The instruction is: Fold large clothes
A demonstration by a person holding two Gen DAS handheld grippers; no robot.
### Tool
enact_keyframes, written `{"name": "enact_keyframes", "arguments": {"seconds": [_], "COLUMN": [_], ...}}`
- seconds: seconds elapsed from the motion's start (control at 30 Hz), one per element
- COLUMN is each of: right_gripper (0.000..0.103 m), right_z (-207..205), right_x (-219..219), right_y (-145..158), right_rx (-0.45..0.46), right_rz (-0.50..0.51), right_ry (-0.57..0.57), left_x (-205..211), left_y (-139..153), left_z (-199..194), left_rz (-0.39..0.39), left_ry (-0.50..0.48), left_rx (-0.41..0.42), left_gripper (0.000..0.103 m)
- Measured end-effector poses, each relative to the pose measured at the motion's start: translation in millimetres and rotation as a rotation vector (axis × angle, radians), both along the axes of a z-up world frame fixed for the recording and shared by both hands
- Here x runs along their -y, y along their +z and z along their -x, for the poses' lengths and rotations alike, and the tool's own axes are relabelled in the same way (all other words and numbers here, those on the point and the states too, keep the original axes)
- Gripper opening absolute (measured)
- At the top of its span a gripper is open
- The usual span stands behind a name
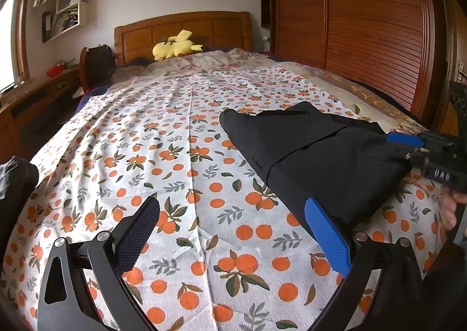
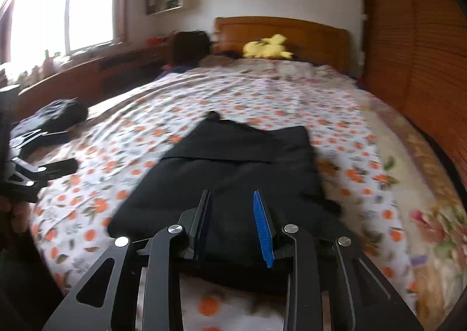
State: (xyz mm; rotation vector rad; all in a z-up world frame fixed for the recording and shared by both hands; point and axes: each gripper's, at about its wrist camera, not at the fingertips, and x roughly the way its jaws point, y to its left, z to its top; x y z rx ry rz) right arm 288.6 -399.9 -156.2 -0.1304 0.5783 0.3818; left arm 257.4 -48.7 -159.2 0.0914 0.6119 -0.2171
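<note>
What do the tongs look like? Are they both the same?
Yes, they match. The left tongs and right tongs have black metal arms with cut-out holes and round silver bolts. Each has two flat fingers: one has a bright blue ridged pad, the other a dark one. White letters mark the right tongs' black body.

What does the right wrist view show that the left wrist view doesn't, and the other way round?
Only the right wrist view: a bright window, a dark bundle at the bed's left edge, and the right gripper with a gap between its fingers over the black garment. Only the left wrist view: the left gripper, wide open over the orange-print sheet. Both: the garment, the sheet, the yellow plush toy and the wooden headboard.
</note>
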Motion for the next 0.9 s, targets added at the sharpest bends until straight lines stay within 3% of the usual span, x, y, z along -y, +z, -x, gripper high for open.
{"name": "enact_keyframes", "arguments": {"seconds": [0.3,0.37,0.5,0.63,0.9], "right_gripper": [0.031,0.039,0.045,0.066,0.067], "right_z": [-8.9,-15.9,-8.6,-2.1,-7.1], "right_x": [35.8,37.4,33.5,41.3,54.0], "right_y": [-20.4,-32.0,-38.0,-32.4,-40.3], "right_rx": [-0.057,-0.115,-0.113,-0.084,-0.137], "right_rz": [0.021,0.016,0.049,0.026,-0.023], "right_ry": [-0.109,-0.126,-0.153,-0.171,-0.196], "left_x": [18.4,24.3,35.0,42.9,43.8], "left_y": [-5.8,-6.2,-7.6,-7.4,-10.6], "left_z": [-35.3,-45.3,-72.3,-100.1,-167.6], "left_rz": [-0.005,-0.013,-0.017,-0.037,-0.046], "left_ry": [-0.044,-0.053,-0.075,-0.084,-0.085], "left_rx": [-0.012,-0.009,-0.011,-0.003,-0.028], "left_gripper": [0.1,0.1,0.1,0.1,0.1]}}
